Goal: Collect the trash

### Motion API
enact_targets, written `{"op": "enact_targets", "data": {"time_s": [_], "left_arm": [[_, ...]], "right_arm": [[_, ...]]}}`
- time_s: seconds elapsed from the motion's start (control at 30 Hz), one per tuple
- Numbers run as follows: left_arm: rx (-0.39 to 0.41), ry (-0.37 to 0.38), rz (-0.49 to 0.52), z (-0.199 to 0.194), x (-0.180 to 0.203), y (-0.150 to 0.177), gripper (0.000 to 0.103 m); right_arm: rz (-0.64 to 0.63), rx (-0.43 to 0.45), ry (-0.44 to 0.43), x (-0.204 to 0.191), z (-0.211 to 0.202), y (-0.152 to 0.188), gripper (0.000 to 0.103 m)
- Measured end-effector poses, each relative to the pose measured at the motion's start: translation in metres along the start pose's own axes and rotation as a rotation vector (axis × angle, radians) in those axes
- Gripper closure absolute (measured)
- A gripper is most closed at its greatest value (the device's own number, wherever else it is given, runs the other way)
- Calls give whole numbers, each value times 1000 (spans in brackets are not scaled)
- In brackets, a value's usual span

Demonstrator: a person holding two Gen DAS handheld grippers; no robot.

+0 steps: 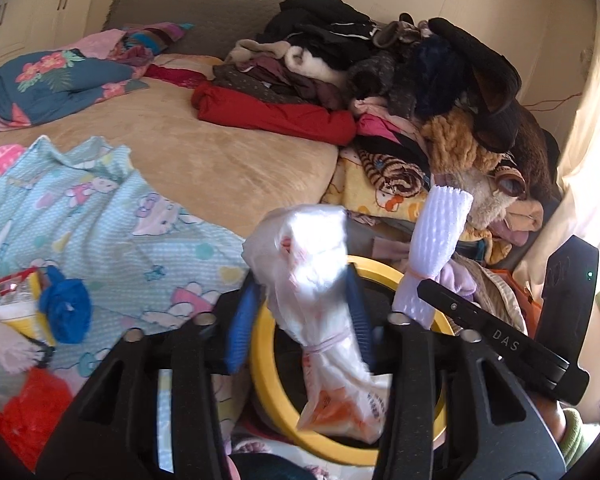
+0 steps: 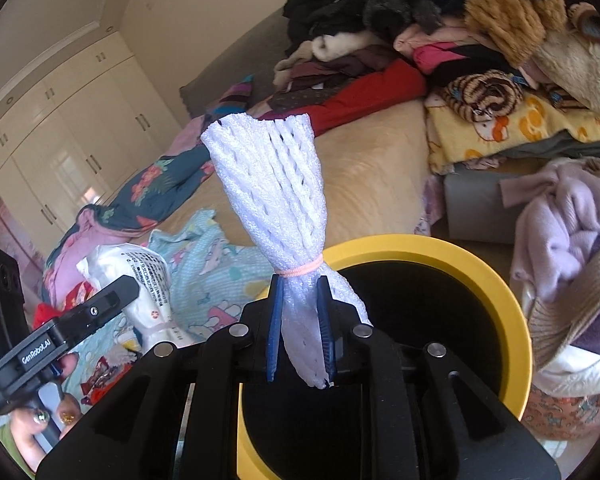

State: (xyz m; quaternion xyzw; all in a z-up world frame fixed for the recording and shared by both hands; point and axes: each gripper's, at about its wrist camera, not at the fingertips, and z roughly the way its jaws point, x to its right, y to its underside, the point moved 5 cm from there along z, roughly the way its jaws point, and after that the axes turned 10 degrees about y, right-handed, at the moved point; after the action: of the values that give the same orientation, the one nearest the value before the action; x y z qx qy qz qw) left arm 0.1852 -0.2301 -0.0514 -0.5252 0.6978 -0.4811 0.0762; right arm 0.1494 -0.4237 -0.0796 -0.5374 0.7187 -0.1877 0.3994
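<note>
Trash in hand, two pieces. One crumpled white plastic bag with orange print [image 1: 324,304], tied at its waist by a thin band, sits clamped between the blue pads of the left gripper [image 1: 300,316]; jaws are closed down to the bag's width. One white foam fruit net [image 2: 278,200], cinched by a pink elastic, is pinched just below that elastic by the right gripper [image 2: 300,330], jaws nearly together with only the squeezed foam between them.

One round yellow-rimmed bin with a black interior [image 2: 496,276] lies directly beneath both grippers; both pieces hang over its mouth, neither inside it.

Left wrist view only: more loose items on the light blue cartoon-print sheet [image 1: 112,216] to the left, namely one blue crumpled wad [image 1: 66,308] touching one yellow and red packet [image 1: 16,300], and one red plastic piece [image 1: 28,416] nearer the lens. It also shows the foam net from the side, with the right gripper's black body crossing low at right.

Right wrist view only: white wardrobe doors [image 2: 72,152] along the far wall and a lilac knit garment [image 2: 572,216] beside the bin. The bag and left gripper appear low at left, with fingers [image 2: 66,412] bearing decorated nails.

Both views: one tall pile of mixed clothes [image 1: 400,80] on the tan bed cover [image 1: 220,152].
</note>
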Motion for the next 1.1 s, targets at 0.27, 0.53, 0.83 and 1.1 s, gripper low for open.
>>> {"op": "enact_targets", "data": {"time_s": [0.27, 0.53, 0.83, 1.1], "left_arm": [[22, -73, -17, -15, -20, 8, 11], [97, -167, 9, -57, -44, 14, 11], [165, -222, -4, -92, -73, 23, 11], [219, -262, -31, -115, -94, 24, 11]], "right_arm": [[-46, 23, 81, 0, 1, 1, 44], [-107, 70, 21, -35, 0, 1, 30], [-202, 113, -26, -77, -4, 8, 21], [-281, 129, -91, -124, -4, 24, 18]]}}
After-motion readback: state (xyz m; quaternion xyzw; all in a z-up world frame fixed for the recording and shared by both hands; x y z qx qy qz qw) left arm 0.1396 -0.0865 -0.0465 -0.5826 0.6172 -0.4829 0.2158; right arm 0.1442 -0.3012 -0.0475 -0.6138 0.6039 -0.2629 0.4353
